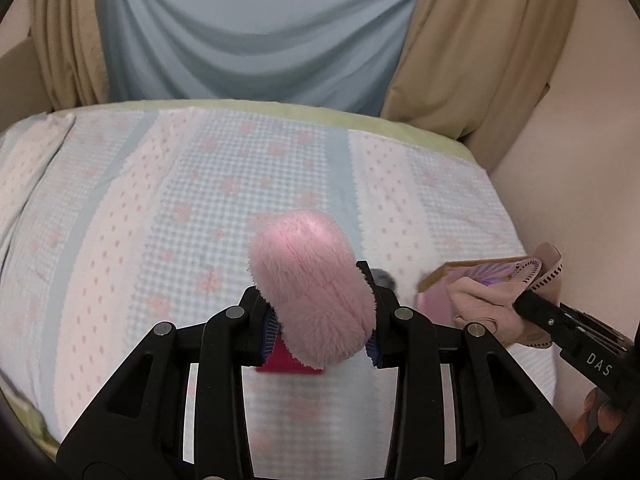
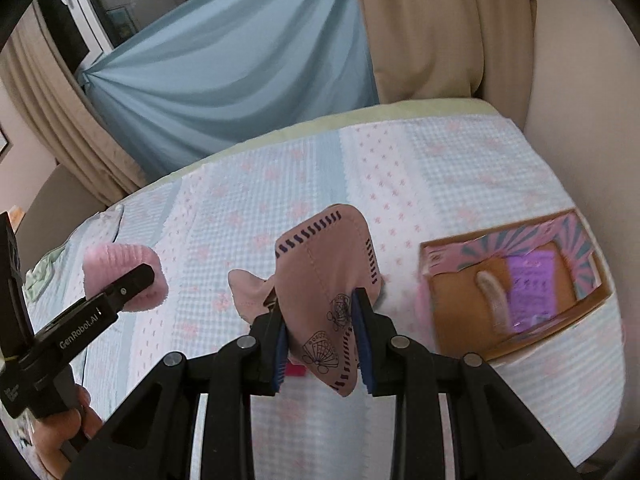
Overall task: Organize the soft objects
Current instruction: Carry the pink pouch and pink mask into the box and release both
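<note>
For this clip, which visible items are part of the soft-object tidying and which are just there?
In the job:
- fluffy pink item, held in the left gripper
- dusty-pink printed cloth, held in the right gripper
- cardboard box, open on the bed

Just there:
- patterned bedspread
- blue curtain
- small red object beneath the jaws

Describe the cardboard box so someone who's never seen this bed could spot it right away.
Find the bed with the pastel checked blanket; near its wall-side edge lies the cardboard box, shallow and open. Unlike the soft items around it, it is stiff and brown, with a pink-and-teal sunburst print inside.
</note>
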Demonstrator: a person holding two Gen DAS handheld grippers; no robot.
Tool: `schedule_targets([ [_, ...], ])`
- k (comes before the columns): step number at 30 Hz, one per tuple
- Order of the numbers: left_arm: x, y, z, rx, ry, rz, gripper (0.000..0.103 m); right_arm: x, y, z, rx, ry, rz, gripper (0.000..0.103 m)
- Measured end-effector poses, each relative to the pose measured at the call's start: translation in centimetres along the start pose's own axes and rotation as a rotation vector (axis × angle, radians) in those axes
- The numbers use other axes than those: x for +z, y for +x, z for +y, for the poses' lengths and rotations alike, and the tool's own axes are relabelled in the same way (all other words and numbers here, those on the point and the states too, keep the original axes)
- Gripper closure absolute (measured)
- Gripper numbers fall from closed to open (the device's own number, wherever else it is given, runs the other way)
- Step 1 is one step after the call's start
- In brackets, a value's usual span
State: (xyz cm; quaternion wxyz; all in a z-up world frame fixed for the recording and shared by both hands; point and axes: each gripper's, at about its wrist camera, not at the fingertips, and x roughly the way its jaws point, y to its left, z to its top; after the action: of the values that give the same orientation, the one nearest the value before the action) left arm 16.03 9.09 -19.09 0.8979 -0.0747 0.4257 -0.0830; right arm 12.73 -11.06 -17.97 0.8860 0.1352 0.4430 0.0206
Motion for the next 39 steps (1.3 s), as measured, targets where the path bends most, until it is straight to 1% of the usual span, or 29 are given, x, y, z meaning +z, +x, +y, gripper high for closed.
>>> schedule_targets([
  [3,0.1,-1.6,-2.5,-0.013,-0.038,0.003,0.072,0.8,-2.2,-2.1,0.008,-0.025,0.006,0.076],
  [5,0.0,-2.6,-4.8,-0.008,-0.018,-0.009,0.072,1.2,-3.9,-3.6,-0.002,-0.057,-0.005,0.076],
  [7,0.0,-3.0,-6.8,-0.006,-0.006,-0.011,0.072,1.4,-5.0,-5.2,-0.004,-0.062,-0.006,0.076],
  [11,0.3,-3.6,-10.9,-0.03,0.003,-0.019,0.072,2.0,-6.5,-8.4,0.002,-0.063,0.001,0.076],
  [14,0.3,-3.6,-14.4,-0.043,0.041,-0.03,0.072,2.4,-7.2,-10.6,-0.005,-0.07,0.0,0.076],
  [16,0.2,-2.9,-16.6,-0.06,0.054,-0.023,0.072,2.7,-7.4,-12.2,-0.014,-0.065,0.005,0.076],
  [21,-0.6,-0.1,-21.6,-0.103,0.079,0.023,0.072,3.3,-7.5,-16.7,-0.043,-0.049,0.03,0.076],
  [24,-1.5,2.3,-24.5,-0.127,0.095,0.066,0.072,3.9,-6.5,-19.7,-0.07,-0.036,0.057,0.076],
  [27,-2.3,4.9,-26.6,-0.13,0.104,0.113,0.072,4.2,-5.2,-22.3,-0.091,-0.02,0.088,0.076],
  [32,-4.4,9.7,-29.6,-0.12,0.123,0.212,0.072,4.6,-1.8,-26.7,-0.116,0.015,0.158,0.076],
  [33,-5.0,11.0,-30.3,-0.114,0.127,0.242,0.072,4.7,-0.8,-27.6,-0.115,0.027,0.177,0.076],
  [39,-7.6,17.2,-31.7,-0.058,0.142,0.368,0.072,4.6,3.8,-31.6,-0.096,0.081,0.266,0.076],
])
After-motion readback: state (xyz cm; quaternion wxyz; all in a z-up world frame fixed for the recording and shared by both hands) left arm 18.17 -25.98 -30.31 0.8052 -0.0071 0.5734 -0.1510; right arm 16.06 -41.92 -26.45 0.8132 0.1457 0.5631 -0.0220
